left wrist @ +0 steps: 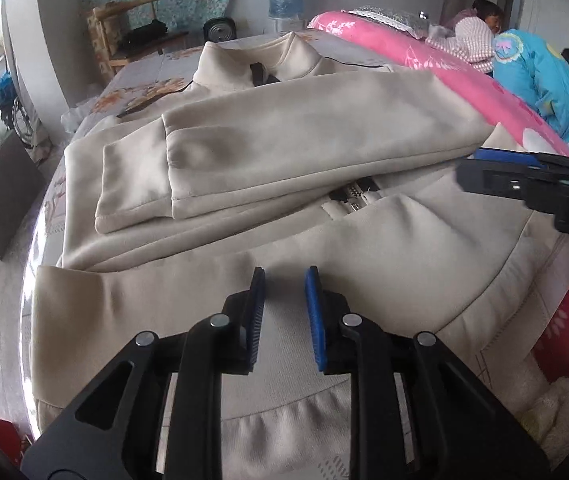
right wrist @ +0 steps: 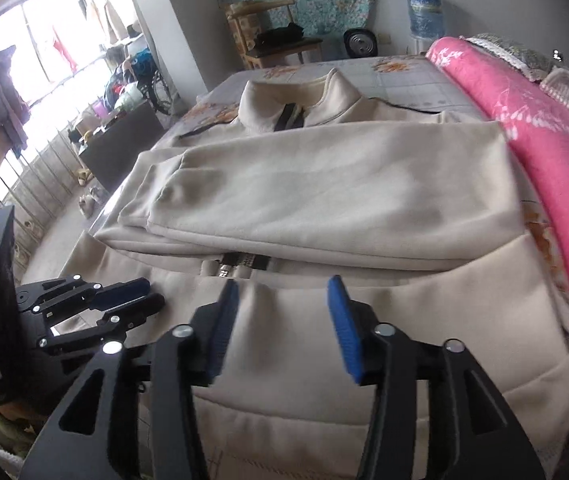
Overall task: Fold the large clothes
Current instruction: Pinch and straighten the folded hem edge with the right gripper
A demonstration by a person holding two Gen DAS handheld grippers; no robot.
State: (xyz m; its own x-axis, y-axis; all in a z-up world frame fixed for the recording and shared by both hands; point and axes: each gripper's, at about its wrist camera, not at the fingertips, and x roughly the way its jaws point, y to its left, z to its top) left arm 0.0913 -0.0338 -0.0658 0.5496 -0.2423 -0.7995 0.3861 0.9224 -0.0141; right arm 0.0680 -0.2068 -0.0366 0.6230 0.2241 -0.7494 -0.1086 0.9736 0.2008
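**Two grippers over a soft jacket**

Two sleeves lie folded across the cream jacket point(left wrist: 284, 184) on the flowery bed point(right wrist: 404, 76), right ahead of both grippers. The left gripper point(left wrist: 284, 280) has a narrow gap, holding nothing. The right gripper point(right wrist: 282, 286) stands wider, empty too. Beyond the right gripper's right side sits a pink quilt point(right wrist: 524, 120) (puffy, with white flowers).

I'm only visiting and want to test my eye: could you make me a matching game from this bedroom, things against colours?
Things:
1. jacket
2. rolled quilt
3. gripper pads
4. water bottle

Colours:
A. pink with white flowers
B. beige
C. pale blue, see-through
D. deep blue

Pairs: 1-B, 2-A, 3-D, 4-C
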